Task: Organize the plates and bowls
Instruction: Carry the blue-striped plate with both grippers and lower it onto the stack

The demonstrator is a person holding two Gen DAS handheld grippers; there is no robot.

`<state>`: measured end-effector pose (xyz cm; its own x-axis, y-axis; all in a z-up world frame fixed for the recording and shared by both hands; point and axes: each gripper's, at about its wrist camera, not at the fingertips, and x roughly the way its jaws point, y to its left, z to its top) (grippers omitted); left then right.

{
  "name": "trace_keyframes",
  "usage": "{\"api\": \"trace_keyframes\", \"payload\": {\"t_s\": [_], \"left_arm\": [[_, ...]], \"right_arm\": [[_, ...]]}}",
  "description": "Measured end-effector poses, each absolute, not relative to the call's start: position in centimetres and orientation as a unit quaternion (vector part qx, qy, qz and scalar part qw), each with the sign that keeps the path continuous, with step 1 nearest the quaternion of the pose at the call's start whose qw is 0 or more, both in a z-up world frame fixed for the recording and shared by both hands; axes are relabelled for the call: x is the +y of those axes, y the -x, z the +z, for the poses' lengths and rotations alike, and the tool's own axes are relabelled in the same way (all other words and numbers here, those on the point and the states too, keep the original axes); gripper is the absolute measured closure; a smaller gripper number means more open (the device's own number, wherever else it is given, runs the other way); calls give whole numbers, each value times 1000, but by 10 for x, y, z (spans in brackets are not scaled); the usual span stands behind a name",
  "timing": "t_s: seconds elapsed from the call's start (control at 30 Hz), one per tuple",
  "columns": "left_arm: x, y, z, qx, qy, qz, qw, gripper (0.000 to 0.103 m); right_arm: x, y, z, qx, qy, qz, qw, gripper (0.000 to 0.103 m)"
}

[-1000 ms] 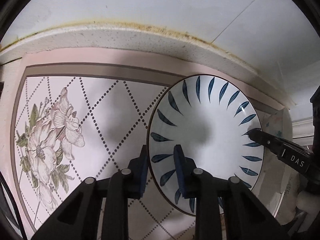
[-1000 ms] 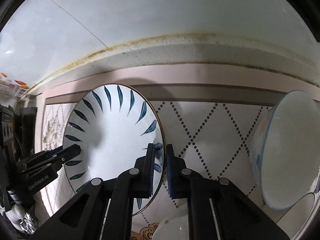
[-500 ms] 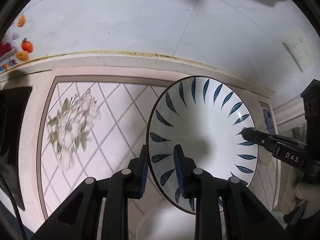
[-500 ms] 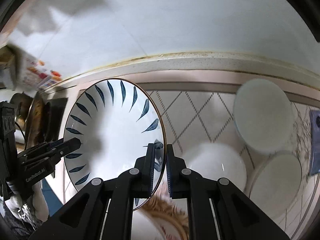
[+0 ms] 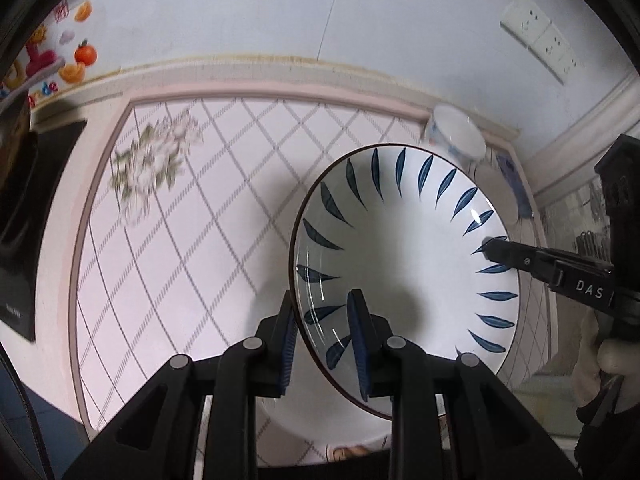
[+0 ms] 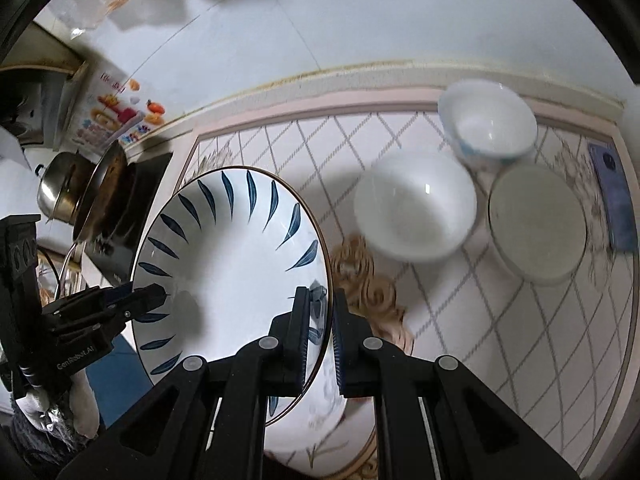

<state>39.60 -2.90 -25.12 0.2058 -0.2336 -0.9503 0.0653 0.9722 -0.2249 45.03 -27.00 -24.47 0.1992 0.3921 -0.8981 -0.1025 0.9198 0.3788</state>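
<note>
Left wrist: plate point(image 5: 404, 248) overhangs counter point(image 5: 192, 240).

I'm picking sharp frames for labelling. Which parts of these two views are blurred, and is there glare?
Left wrist: the blue-leaf plate and left gripper are sharp, with thin glare streaks on the plate's rim; the floral tablecloth is smeared. Right wrist: the white bowls look motion-blurred, while the right gripper stays crisp. Fisheye bends the wall edge in both.
</note>
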Motion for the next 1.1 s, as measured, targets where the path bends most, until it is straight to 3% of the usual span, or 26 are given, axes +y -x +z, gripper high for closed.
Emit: {"api": "trace_keyframes", "payload": {"t_s": [0.47,1.1], "left_arm": [[-21,-358,-317,664,72,-65,741,81],[-15,-359,-341,681,60,-40,728,81]], "right_arm": [[-251,-400,-308,647,-94,179,736,91],[-232,-406,-343,668,-76,187,716,91]]}}
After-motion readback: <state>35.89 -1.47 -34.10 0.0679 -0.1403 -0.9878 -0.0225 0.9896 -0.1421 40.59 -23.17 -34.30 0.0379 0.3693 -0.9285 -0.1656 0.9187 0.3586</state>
